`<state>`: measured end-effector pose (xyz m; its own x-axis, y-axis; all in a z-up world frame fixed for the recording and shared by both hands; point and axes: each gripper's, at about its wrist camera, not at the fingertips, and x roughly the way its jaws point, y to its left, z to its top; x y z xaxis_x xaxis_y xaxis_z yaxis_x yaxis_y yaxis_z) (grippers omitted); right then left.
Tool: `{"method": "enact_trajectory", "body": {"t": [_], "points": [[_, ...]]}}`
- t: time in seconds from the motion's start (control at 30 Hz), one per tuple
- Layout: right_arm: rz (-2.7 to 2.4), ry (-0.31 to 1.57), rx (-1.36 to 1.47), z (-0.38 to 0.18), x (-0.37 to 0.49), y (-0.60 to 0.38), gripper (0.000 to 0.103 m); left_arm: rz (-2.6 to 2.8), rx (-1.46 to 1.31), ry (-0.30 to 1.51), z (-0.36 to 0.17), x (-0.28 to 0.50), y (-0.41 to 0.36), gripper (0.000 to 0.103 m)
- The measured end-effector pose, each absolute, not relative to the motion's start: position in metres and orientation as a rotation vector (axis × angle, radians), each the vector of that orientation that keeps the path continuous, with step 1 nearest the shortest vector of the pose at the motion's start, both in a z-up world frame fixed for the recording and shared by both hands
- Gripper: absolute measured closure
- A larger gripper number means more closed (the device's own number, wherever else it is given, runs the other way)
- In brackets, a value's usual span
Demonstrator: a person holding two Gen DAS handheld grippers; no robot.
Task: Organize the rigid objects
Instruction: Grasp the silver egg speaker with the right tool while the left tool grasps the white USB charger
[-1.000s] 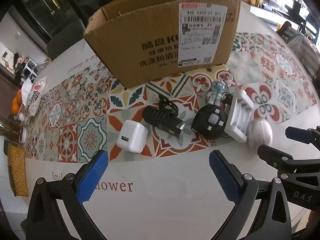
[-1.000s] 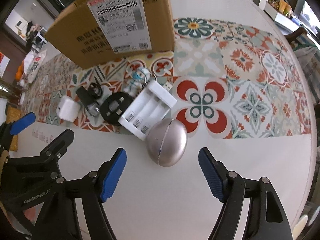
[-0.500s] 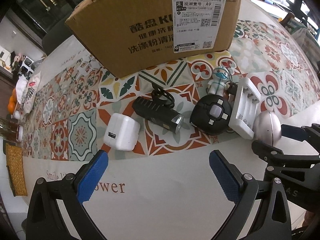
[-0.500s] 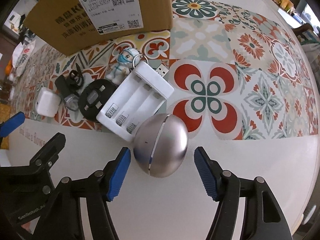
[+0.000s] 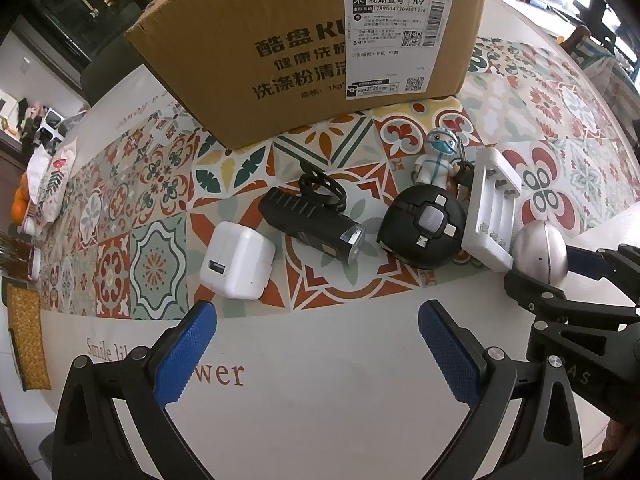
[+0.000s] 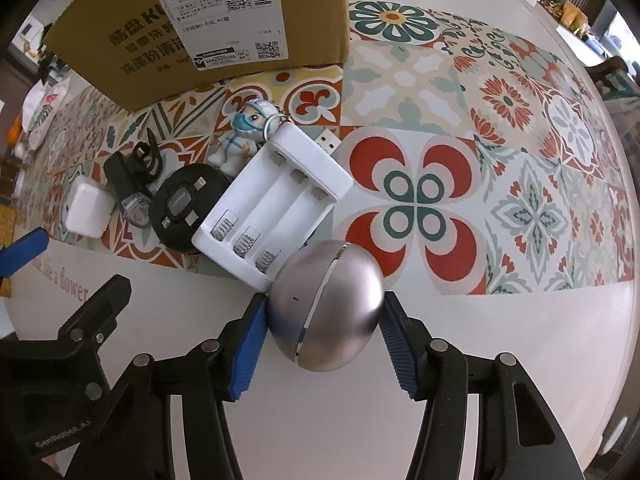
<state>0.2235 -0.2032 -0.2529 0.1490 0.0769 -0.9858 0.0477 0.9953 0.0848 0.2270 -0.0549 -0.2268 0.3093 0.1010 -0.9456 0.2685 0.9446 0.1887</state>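
- The silver ball-shaped gadget (image 6: 326,306) sits on the white edge of the table (image 6: 500,360), directly between the fingers of the right hand-held gripper (image 6: 320,332). The blue pads (image 6: 247,350) are closed in against its two sides, or within a hair of them; I cannot tell whether they already press. It rests on the table, not lifted.
- Its seam line runs slanted across the shell, so the pads meet curved metal on both sides. I judge a smooth round shell may squirt forward out of a light pinch, so the grip needs to be centred.
- Just ahead and left of that hand-held gripper, the white battery charger (image 6: 274,204) touches or nearly touches the ball, its long axis running diagonally away toward the cardboard box (image 6: 200,20).
- Farther left along the same row lie the black round adapter (image 6: 186,208), the black bike light (image 6: 132,184) and the white power cube (image 6: 86,208), with the masked figurine keychain (image 6: 244,132) behind the charger.
- The left hand-held gripper (image 5: 318,344) hangs low over bare table with its jaws wide apart and nothing in them; the power cube (image 5: 238,260) lies just ahead of its left finger, the bike light (image 5: 312,226) ahead between the fingers.
- The right hand is plainly the nearer one to the ball; the box stands straight ahead beyond the row, the likely place for it.
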Motion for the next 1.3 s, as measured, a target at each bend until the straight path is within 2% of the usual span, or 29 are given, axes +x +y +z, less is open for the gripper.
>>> {"method": "enact_trajectory", "body": {"t": [0.4, 0.93, 1.13, 1.3], "points": [[0.021, 1.355, 0.140, -0.214, 0.203, -0.208, 0.047, -0.152, 0.286, 1.222, -0.204, 0.220, -0.046, 0.000], [0.144, 1.270, 0.113, -0.185, 0.234, -0.151, 0.047, -0.196, 0.166, 1.181, -0.195, 0.243, 0.018, 0.002], [0.170, 1.269, 0.097, -0.190, 0.249, -0.135, 0.047, -0.231, 0.155, 1.208, -0.213, 0.256, 0.026, 0.011], [0.168, 1.294, 0.088, -0.202, 0.258, -0.129, 0.047, -0.249, 0.155, 1.244, -0.230, 0.265, 0.029, 0.026]]}}
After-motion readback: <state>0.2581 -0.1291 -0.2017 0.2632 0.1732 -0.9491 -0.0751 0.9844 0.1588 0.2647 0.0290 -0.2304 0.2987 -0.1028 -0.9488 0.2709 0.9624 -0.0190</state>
